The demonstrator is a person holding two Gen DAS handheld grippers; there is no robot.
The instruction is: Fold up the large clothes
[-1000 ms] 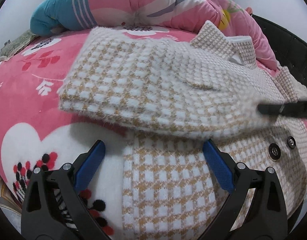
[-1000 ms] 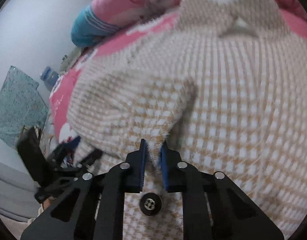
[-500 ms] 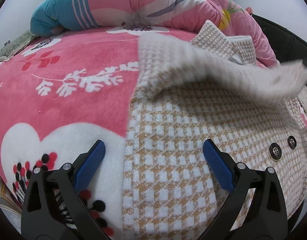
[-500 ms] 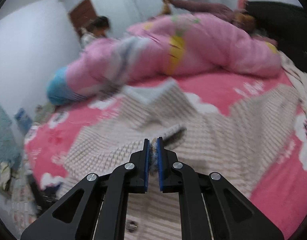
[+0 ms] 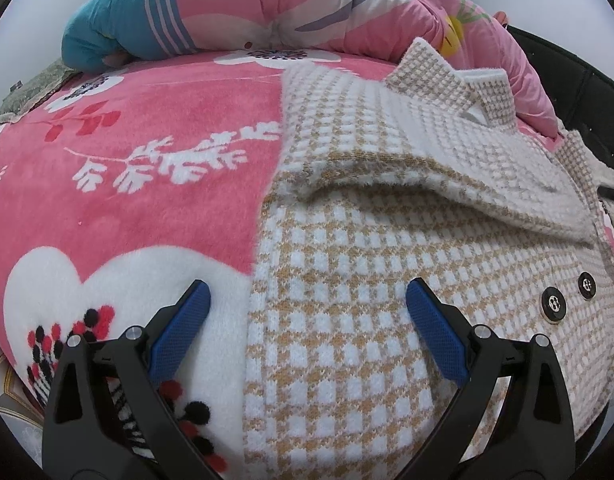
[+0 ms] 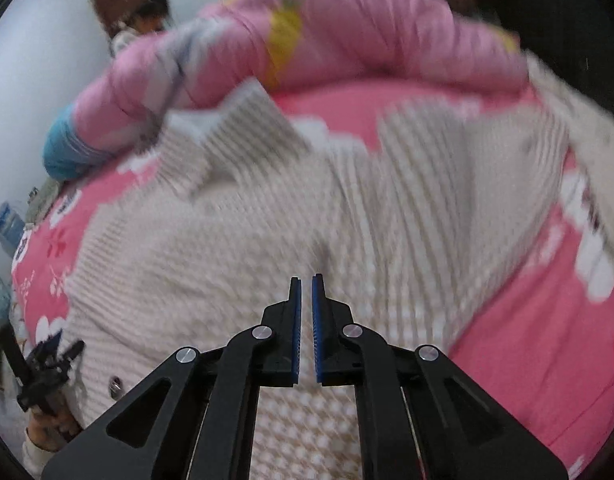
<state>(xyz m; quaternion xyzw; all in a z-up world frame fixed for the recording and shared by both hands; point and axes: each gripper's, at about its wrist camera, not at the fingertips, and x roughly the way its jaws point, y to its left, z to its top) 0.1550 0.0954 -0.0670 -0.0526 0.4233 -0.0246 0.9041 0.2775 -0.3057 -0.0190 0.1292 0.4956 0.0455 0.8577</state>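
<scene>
A fuzzy tan-and-white houndstooth coat lies spread on the pink bed, collar toward the far side, two dark buttons at its right. Its left sleeve lies folded across the chest toward the right. My left gripper is open, hovering low over the coat's lower left edge, empty. In the blurred right wrist view the coat fills the middle. My right gripper is above it, jaws nearly together with a thin gap and nothing between them.
A pink floral blanket covers the bed. A rolled pink and blue quilt lies along the far side. A dark headboard stands at the right. The left gripper shows at the right view's lower left.
The right gripper carried the sleeve from the left across the coat to the right, then let it go and lifted away. The left gripper has stayed still.
</scene>
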